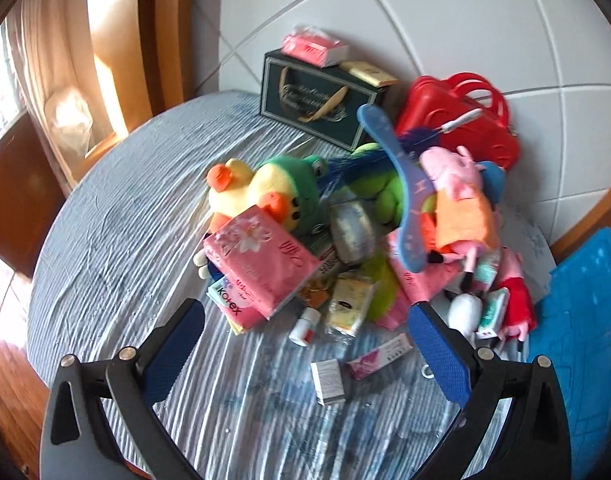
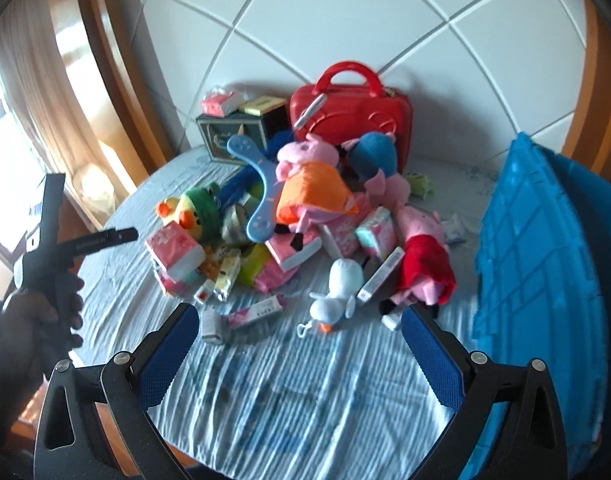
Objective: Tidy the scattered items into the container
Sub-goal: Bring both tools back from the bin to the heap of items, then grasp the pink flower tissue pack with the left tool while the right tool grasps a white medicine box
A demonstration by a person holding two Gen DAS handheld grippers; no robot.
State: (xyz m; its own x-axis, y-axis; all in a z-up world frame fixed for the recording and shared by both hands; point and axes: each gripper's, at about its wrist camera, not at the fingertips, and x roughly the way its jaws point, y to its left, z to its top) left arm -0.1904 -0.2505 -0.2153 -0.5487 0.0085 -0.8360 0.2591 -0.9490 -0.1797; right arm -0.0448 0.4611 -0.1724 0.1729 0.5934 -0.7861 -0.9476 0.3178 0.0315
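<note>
A heap of scattered items lies on the round table: a pink tissue pack (image 1: 261, 260), a yellow duck plush (image 1: 241, 188), a blue boomerang (image 1: 401, 184), pink pig plushes (image 2: 309, 176), a white goose plush (image 2: 337, 288) and small boxes (image 1: 327, 382). The blue crate (image 2: 545, 280) stands at the table's right edge. My left gripper (image 1: 305, 320) hovers open in front of the heap, holding nothing. Likewise open and empty, my right gripper (image 2: 299, 320) hangs above the near side of the table. The left gripper's body (image 2: 53, 232), held by a hand, shows in the right wrist view.
A red case (image 2: 351, 120) and a dark gift box (image 1: 317, 108) stand at the back against the white tiled wall. The table wears a striped blue cloth (image 2: 285, 400). A curtained window (image 1: 65, 80) is to the left.
</note>
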